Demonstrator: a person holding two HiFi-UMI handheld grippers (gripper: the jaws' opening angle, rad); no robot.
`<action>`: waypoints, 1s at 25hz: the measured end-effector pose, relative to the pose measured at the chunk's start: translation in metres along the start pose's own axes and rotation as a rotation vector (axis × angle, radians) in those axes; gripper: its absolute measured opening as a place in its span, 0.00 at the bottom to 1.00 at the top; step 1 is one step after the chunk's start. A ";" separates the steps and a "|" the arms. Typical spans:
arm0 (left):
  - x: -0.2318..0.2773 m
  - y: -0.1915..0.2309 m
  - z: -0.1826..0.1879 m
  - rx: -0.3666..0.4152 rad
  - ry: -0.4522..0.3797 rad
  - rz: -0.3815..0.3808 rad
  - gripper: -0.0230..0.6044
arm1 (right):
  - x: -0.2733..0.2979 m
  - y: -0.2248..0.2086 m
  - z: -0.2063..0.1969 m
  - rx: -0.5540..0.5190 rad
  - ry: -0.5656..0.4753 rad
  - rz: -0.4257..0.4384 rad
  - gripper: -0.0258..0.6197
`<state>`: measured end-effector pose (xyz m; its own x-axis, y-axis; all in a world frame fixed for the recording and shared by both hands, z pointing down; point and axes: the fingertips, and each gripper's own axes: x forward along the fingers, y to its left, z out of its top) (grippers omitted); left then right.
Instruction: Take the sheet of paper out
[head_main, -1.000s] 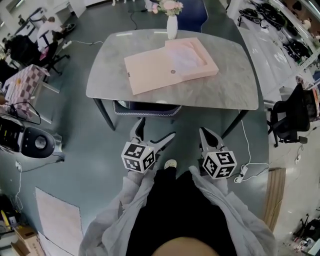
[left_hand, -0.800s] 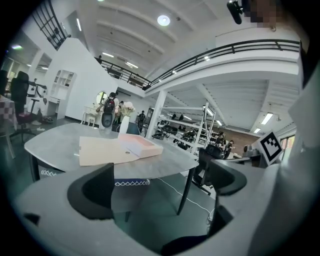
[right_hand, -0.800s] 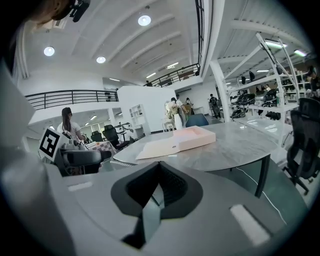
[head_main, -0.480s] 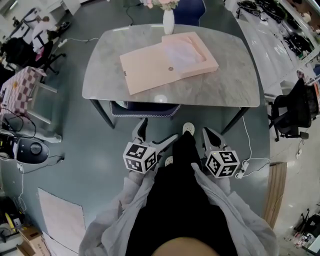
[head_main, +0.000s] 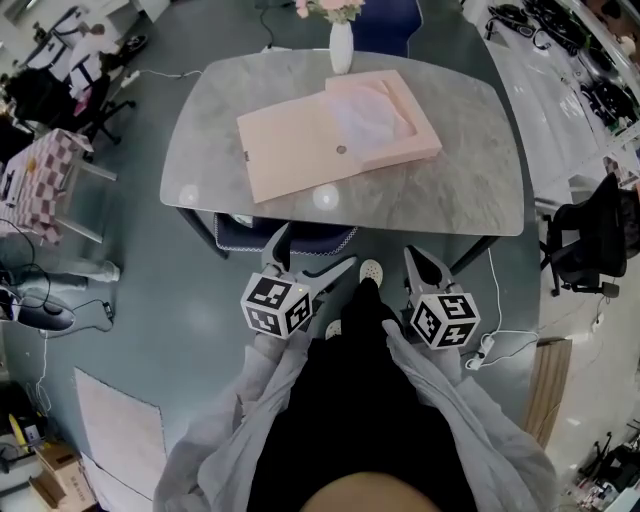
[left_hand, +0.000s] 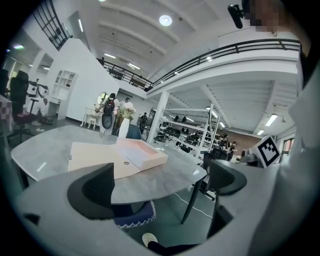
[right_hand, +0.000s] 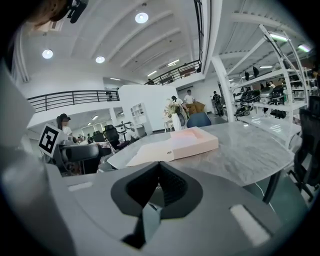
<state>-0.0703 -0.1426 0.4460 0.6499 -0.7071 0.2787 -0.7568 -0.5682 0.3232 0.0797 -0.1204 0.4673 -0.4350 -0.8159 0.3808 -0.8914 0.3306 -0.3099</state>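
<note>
Left gripper (head_main: 312, 255): jaws spread wide, nothing between them; held low at the near side, short of the table (head_main: 450, 190) edge.

Right gripper (head_main: 418, 262): jaws pressed together on nothing; also held low, beside the left one and level with it.

Both grippers point toward the far side, and both are well apart from the work.

Ahead of them, on the table top, lies the pink box (head_main: 340, 135), opened flat. Its long axis runs left to right, with the lid flap at the near left and the tray at the far right.

The sheet of paper (head_main: 372, 112) rests inside the tray, so it lies beyond the grippers and between their two lines of aim. It appears pale and thin; its edges cannot be made out with certainty from the head view.

Judgement: neither gripper is clearly nearer. The left one stands ready to receive; the right one would first need to part its jaws. The reach is forward and up over the near table edge
</note>
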 end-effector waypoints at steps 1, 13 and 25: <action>0.006 0.001 0.004 -0.001 -0.002 0.001 0.98 | 0.005 -0.005 0.004 -0.002 0.000 0.004 0.06; 0.097 0.041 0.052 0.002 -0.025 0.062 0.98 | 0.076 -0.072 0.060 -0.013 -0.003 0.052 0.06; 0.172 0.076 0.067 -0.021 0.007 0.130 0.98 | 0.138 -0.133 0.093 -0.013 0.031 0.090 0.06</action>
<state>-0.0206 -0.3357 0.4577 0.5472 -0.7709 0.3261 -0.8329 -0.4630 0.3031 0.1501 -0.3207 0.4803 -0.5171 -0.7677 0.3784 -0.8499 0.4082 -0.3332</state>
